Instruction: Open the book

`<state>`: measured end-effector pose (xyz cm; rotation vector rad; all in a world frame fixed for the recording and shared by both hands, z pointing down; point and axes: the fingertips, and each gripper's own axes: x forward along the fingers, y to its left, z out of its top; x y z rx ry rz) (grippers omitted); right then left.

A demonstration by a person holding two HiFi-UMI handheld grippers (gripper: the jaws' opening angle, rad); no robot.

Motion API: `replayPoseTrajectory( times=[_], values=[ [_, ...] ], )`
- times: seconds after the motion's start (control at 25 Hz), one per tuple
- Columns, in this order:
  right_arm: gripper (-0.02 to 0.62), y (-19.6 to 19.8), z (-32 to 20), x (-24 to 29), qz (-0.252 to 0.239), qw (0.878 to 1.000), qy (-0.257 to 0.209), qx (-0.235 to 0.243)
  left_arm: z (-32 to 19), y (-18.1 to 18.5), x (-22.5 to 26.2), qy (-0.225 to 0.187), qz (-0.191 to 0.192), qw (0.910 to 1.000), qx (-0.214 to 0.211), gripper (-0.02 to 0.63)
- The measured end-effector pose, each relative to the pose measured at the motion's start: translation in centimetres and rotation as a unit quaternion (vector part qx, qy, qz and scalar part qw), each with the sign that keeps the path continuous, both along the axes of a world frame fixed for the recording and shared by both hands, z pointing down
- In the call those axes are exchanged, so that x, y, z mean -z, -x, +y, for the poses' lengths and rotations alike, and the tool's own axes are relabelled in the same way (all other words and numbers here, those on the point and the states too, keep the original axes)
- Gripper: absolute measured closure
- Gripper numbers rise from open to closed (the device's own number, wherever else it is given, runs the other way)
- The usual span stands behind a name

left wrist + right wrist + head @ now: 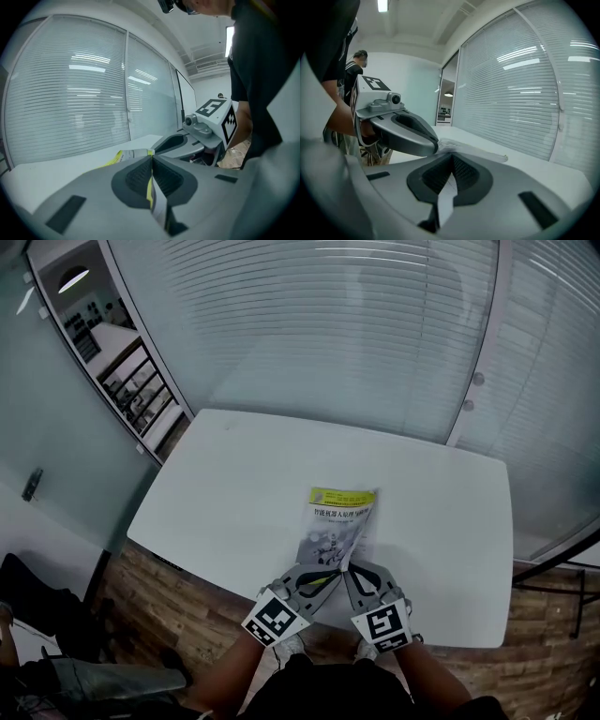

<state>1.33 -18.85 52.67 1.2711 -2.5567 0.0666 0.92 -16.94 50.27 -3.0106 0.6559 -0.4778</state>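
**Head view.** A white table [234, 484] carries the book [339, 521], which lies straight ahead of both grippers with its yellow-green title band at the far end. The left gripper [323, 576] and the right gripper [356, 576] meet the book's near edge side by side, tips almost touching each other. Their marker cubes sit behind them at the table's near rim. Slatted blinds [309, 324] stand beyond the table's far edge.

**Left gripper view.** The left gripper [151, 159] has its jaws drawn together on a thin leaf of the book, whose yellow-green edge runs down between the ribbed pads. The rest of the book [129, 154] extends forward and to the left of the tips, low over the table [28, 173]. The right gripper [168, 144] lies just to the right, its tip close beside the left one.

**Right gripper view.** The right gripper [452, 157] is closed on white pages of the book, a pale sheet showing between the pads. The book [478, 150] stretches ahead over the table [562, 173]. The left gripper [424, 140] sits just to the left, at the same edge.
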Motion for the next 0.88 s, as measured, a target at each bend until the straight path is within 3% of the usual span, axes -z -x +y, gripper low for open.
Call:
replayPoseTrajectory(
  times=[0.32,0.6,0.88],
  values=[
    [0.589,3.1,-1.3,2.6,0.003,0.998,-0.053,0.022,-1.4,3.2,2.3,0.014,0.063,0.9972,0.036,0.584],
    [0.591,6.7,-3.4,4.2,0.008,0.997,-0.068,0.037,-3.4,7.4,3.8,0.035,0.142,0.9855,0.086,0.584],
    [0.592,11.2,-4.8,4.7,0.033,0.995,-0.069,0.061,-4.7,11.7,4.0,0.028,0.163,0.9769,0.136,0.584]
  ],
)
